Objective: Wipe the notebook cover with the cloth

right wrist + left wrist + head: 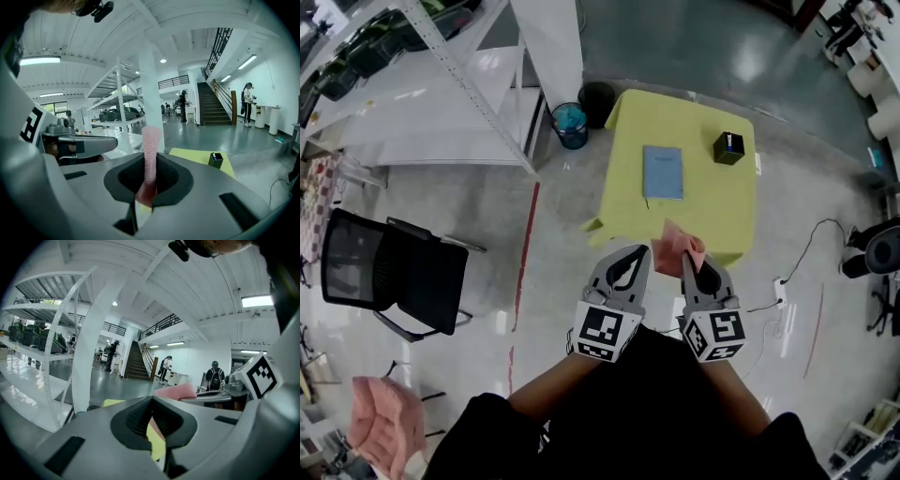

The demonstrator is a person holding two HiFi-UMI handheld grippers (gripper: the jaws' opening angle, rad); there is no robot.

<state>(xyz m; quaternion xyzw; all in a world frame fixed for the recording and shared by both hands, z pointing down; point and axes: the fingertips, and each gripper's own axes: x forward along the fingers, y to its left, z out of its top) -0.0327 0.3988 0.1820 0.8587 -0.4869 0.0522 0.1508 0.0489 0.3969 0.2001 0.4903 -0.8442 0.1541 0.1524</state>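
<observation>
Cloth (675,246), pink, sits pinched in our right claw (691,260); our left claw (629,265) is closed on nothing. Both hover at the near edge of the table (712,211). The blue notebook (663,172) lies near its middle, unpinned, so wiping may skid it. We read no writing.

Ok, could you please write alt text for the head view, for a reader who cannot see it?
Seen from above, the right tongs hold a pink cloth; the left tongs are shut and empty. Ahead, a blue notebook and a black box lie apart on a yellow table.
</observation>
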